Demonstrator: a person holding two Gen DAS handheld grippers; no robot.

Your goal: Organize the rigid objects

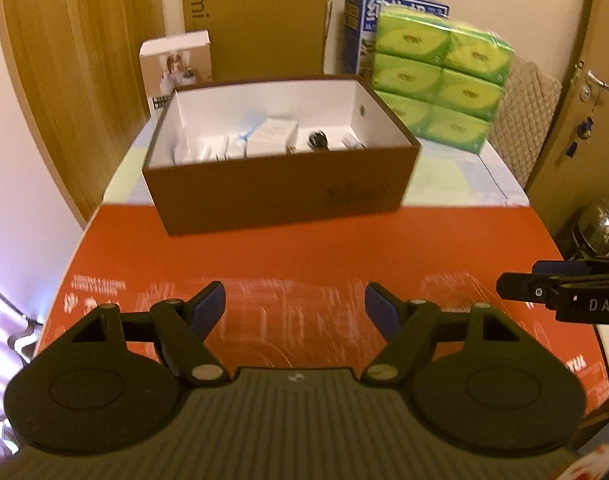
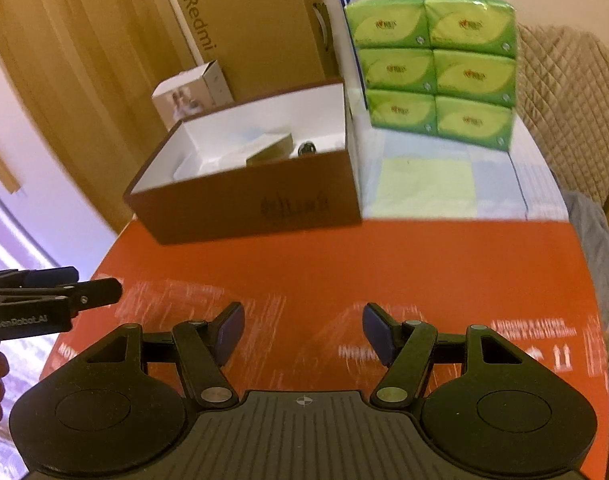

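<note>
A brown open box (image 1: pixel 280 196) with a white inside stands at the far edge of the red surface (image 1: pixel 304 256). Inside lie several white items, a small white carton (image 1: pixel 270 136) and a black coiled object (image 1: pixel 318 140). In the right wrist view the same box (image 2: pixel 248 200) shows a tan carton (image 2: pixel 270 152) and the black object (image 2: pixel 306 147). My left gripper (image 1: pixel 294 304) hovers open over the red surface, nothing between its fingers. My right gripper (image 2: pixel 303 326) is also open and empty, well short of the box. Each gripper appears at the other view's edge.
A stack of green tissue packs (image 1: pixel 436 80) stands right of the box on a pale cloth, with a blue carton (image 1: pixel 360 28) behind. A tall Redmi cardboard box (image 1: pixel 260 16) and a small white product box (image 1: pixel 176 68) stand at the back. A quilted fabric (image 2: pixel 564 112) lies right.
</note>
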